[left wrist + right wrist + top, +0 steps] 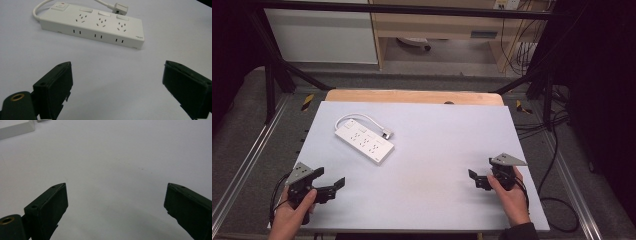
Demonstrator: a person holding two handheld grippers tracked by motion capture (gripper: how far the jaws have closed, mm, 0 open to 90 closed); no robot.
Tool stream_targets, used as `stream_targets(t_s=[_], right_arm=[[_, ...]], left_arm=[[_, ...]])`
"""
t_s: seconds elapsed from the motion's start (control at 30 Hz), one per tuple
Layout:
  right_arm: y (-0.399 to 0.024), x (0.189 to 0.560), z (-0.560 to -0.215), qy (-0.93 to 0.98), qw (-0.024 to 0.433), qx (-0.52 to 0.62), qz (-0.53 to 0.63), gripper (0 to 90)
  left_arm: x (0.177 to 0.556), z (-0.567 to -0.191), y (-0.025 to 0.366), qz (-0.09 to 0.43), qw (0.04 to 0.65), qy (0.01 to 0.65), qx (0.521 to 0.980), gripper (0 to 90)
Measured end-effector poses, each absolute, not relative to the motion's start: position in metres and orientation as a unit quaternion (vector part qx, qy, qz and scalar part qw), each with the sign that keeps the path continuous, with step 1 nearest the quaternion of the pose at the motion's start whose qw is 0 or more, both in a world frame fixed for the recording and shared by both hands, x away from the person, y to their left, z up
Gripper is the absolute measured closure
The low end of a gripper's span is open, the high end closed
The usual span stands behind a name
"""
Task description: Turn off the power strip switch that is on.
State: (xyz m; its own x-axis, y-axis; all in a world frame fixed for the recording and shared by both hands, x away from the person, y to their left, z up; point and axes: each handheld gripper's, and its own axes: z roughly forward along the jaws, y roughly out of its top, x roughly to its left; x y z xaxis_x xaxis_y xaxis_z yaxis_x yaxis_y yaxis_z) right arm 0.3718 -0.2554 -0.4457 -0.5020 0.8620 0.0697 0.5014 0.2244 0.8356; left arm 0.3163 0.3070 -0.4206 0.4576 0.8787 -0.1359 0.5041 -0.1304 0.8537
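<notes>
On the table's far-left part lies the white power strip (364, 139), plug (387, 134) tucked beside it.
Left gripper (328, 184) and right gripper (474, 176) wait near, both spread wide and empty; approach the strip squarely, jaws straddling its narrow width.

One fixed camera overhead, one riding camera on each gripper.

The high view looks forward and down from the person's side over the whole pale grey table top (437, 165), taking in the floor and shelving beyond. The left gripper view sits low and close, facing the white rectangular plastic power strip (92, 23) just ahead of it. The right gripper view is equally low over bare surface, catching that strip's corner (15, 127) at its upper left edge; all three share it.
</notes>
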Motion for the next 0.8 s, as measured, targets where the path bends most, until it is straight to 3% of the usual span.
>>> stream_targets(t_s=[0.8], right_arm=[[-0.2485,0.3713,-0.4483,0.771,0.207,0.439,0.412,4.3]], left_arm=[[0.3102,-0.4150,0.2987,0.185,0.479,0.464,0.722,8.9]])
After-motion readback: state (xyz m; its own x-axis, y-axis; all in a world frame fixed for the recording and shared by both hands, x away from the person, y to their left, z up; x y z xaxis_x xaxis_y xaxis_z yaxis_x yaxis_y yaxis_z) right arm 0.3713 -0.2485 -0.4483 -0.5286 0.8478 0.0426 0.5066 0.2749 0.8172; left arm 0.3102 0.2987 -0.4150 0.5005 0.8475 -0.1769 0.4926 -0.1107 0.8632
